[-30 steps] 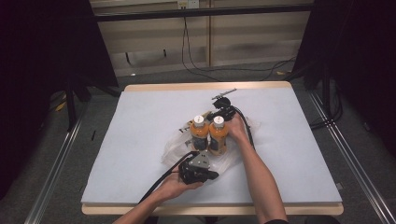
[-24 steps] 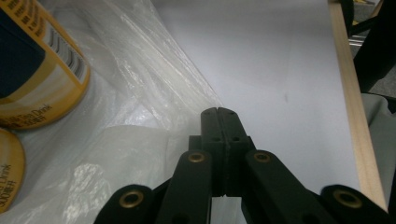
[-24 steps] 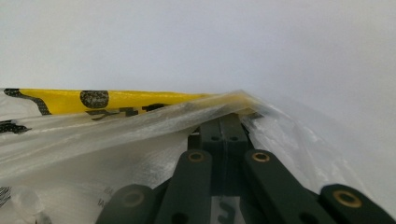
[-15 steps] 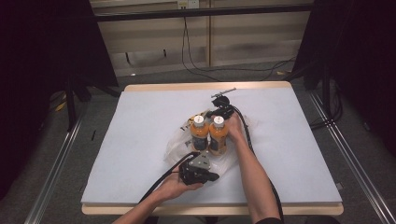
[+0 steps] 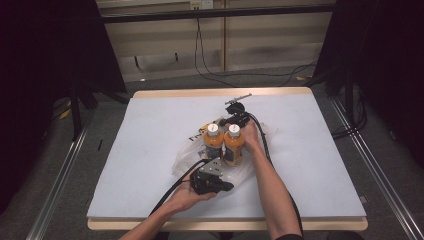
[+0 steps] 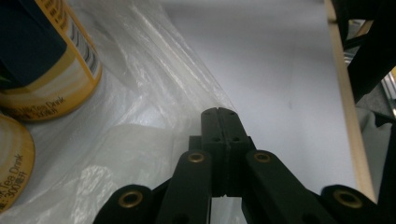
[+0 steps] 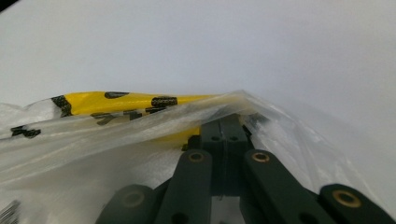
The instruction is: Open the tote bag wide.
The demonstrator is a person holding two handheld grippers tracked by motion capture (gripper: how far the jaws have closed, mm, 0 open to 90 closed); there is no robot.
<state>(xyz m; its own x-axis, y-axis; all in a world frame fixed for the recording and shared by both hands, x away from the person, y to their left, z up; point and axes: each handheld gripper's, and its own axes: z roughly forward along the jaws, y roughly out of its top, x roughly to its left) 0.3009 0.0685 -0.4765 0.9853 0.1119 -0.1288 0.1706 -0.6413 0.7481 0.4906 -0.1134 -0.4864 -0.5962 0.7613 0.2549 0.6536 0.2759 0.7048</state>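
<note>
We see 2 bottles [image 5: 226, 142] standing in the plastic bag [image 5: 187, 155]; both grippers' fingers [image 6: 219, 126] closed, pinching its film; closing remains.

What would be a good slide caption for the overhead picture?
Two hand-held tools pinch opposite edges of a clear plastic bag holding two orange bottles on a white table.

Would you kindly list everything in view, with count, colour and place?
bottles: two, orange with white caps, upright side by side mid-table, on the bag
bag: one, clear plastic with yellow and black print, spread under the bottles
table: one, white top, wooden edge
cables: several, black, on the floor behind the table
left gripper: black, shut on the bag's near edge
right gripper: black, shut on the bag's far edge
</note>
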